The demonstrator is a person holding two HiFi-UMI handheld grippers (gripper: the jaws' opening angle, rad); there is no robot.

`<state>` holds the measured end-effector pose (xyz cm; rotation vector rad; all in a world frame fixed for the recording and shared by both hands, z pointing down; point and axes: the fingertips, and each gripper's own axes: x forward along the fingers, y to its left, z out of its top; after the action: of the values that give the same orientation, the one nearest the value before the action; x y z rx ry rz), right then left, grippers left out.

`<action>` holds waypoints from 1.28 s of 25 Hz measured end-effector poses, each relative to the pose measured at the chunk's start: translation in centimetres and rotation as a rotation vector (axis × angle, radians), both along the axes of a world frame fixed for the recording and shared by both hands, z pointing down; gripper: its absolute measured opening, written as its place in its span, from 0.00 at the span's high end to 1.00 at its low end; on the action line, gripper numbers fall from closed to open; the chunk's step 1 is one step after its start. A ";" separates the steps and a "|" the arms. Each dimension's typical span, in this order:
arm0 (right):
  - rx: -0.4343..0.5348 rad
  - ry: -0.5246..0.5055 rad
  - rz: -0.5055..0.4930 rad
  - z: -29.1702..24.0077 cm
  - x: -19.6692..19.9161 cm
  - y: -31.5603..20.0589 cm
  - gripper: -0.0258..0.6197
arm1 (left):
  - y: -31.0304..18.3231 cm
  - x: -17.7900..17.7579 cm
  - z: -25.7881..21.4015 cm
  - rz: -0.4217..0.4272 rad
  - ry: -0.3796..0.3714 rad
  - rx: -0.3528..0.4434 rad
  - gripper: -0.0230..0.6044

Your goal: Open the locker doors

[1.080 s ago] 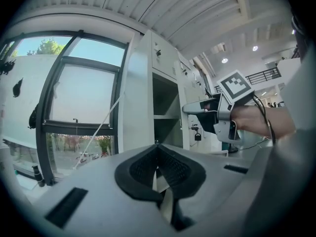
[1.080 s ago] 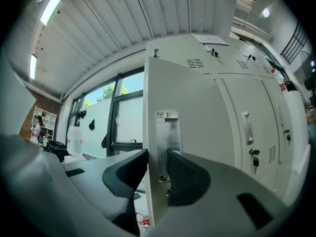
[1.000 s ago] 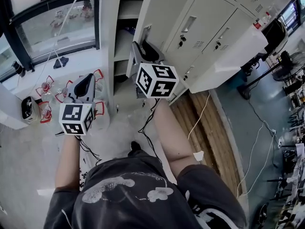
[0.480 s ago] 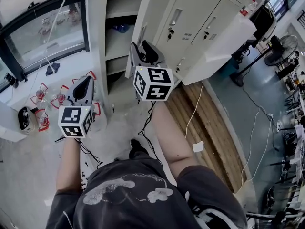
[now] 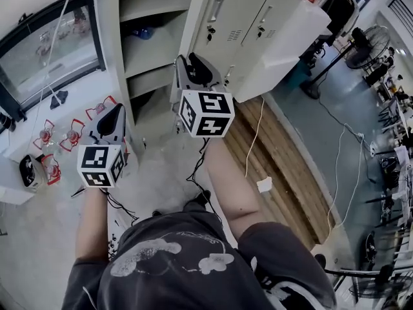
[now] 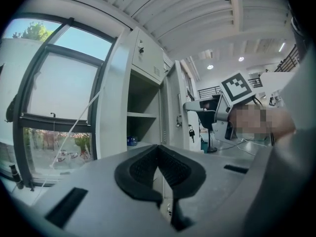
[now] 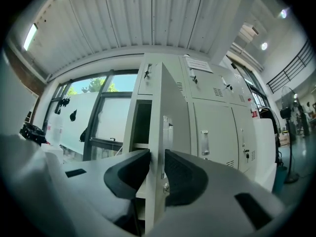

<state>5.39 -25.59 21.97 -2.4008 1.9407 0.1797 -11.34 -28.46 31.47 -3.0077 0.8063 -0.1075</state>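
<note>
Standing open at the locker's (image 7: 217,127) left end, the door (image 7: 157,127) is showing edge-on in the right gripper view, between the jaws of the right gripper (image 7: 157,161). Those jaws are closing, and the dark pads (image 7: 182,174) are pressing on the door's two faces just below its handle plate. Behind the door the open compartment is showing a shelf (image 6: 143,115) with a small blue thing (image 6: 131,141) lying on it; what that thing is I cannot tell. The locker's other doors, to the right of the open one, are sitting shut, each with a handle (image 7: 205,142), and a key (image 6: 191,131) is hanging from one lock. The left gripper (image 6: 159,152) is hanging well apart from the locker, lower and to the left in the head view, with its jaws together, pad tips touching and nothing between them. It is pointing toward the open compartment and the window (image 6: 64,93) beside the locker's left edge. A wooden platform (image 5: 277,166) is lying at the locker's foot, with a white cable (image 5: 255,141) trailing across it. A fan (image 5: 361,44) is standing farther right on the floor.
</note>
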 end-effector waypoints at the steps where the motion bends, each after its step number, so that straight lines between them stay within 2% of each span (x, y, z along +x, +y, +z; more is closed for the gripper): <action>1: 0.004 0.000 0.002 0.0 0.3 0.4 0.79 | 0.3 0.3 0.1 0.007 -0.002 0.001 0.95; 18: 0.032 -0.029 -0.014 0.2 7.3 5.7 0.83 | 3.8 8.8 -0.5 0.055 -0.003 0.022 0.95; 27: 0.040 -0.064 -0.149 0.1 11.4 7.4 0.83 | 5.6 15.0 -0.5 0.010 0.010 0.008 0.95; 32: 0.057 -0.080 -0.222 0.3 12.2 7.5 0.83 | 6.1 16.8 0.2 -0.034 -0.007 0.006 0.95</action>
<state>17.59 -18.09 22.27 -2.1042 2.1143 0.1251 5.44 -22.40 31.66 -2.9874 0.8552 -0.1164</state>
